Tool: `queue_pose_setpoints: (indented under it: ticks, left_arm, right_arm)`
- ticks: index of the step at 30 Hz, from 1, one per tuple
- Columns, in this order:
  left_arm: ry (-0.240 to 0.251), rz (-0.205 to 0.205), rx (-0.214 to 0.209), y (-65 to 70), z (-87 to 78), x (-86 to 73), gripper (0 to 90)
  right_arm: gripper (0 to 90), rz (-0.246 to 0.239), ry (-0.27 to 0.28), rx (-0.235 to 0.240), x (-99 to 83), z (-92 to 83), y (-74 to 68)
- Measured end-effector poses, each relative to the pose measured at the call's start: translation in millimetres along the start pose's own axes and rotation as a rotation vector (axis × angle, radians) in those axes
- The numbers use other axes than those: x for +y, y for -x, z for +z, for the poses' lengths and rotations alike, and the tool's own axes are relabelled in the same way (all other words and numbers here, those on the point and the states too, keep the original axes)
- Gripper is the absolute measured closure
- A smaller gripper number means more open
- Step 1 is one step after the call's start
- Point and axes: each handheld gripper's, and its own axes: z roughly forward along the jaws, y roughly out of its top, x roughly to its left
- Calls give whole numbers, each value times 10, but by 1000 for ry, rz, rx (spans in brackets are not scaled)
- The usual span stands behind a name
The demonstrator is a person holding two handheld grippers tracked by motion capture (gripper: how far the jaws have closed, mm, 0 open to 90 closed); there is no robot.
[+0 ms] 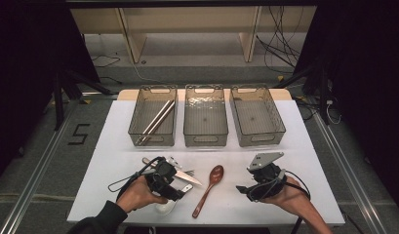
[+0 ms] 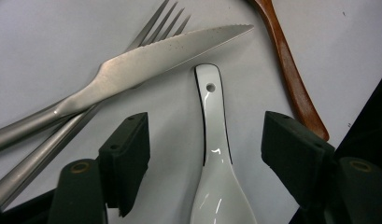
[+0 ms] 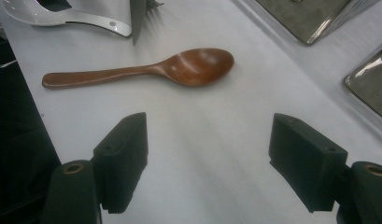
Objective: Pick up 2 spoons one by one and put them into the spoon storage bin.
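A white ceramic spoon (image 2: 214, 140) lies on the white table (image 1: 285, 161), its handle between the jaws of my left gripper (image 2: 205, 154). The pads stand apart on either side without touching it, so this gripper is open. In the high view the left gripper (image 1: 181, 187) sits low over the spoon's bowl (image 1: 165, 207) at the front left. A steel knife (image 2: 156, 60) lies across a fork (image 2: 160, 23) just beyond. A brown wooden spoon (image 1: 209, 187) rests in the front middle. My right gripper (image 1: 243, 189) hovers open with nothing between its jaws, the wooden spoon (image 3: 179, 67) ahead of it.
Three clear plastic bins stand in a row at the back. The left bin (image 1: 138, 114) holds metal chopsticks (image 1: 157, 121); the middle bin (image 1: 205, 117) and right bin (image 1: 258, 117) show bare bottoms. The table's front edge is close behind both hands.
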Motion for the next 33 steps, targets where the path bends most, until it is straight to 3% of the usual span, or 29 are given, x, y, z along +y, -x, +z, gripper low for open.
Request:
queue_pose_setpoints:
  ticks: [10, 17, 24, 33]
  left_arm:
    - [-34, -6, -26, -21, 103, 16, 443]
    - [-91, 36, -37, 18, 197, 9, 558]
    - [-101, 50, -40, 9, 224, 0, 676]
    - [-107, 63, -57, 20, 238, -4, 734]
  right_arm:
    - [292, -2, -9, 0, -3, 11, -3]
    - [292, -7, -11, -5, -5, 4, -14]
    - [294, -6, -14, -2, -4, 17, -17]
    - [297, -1, -15, -3, -7, 10, -16]
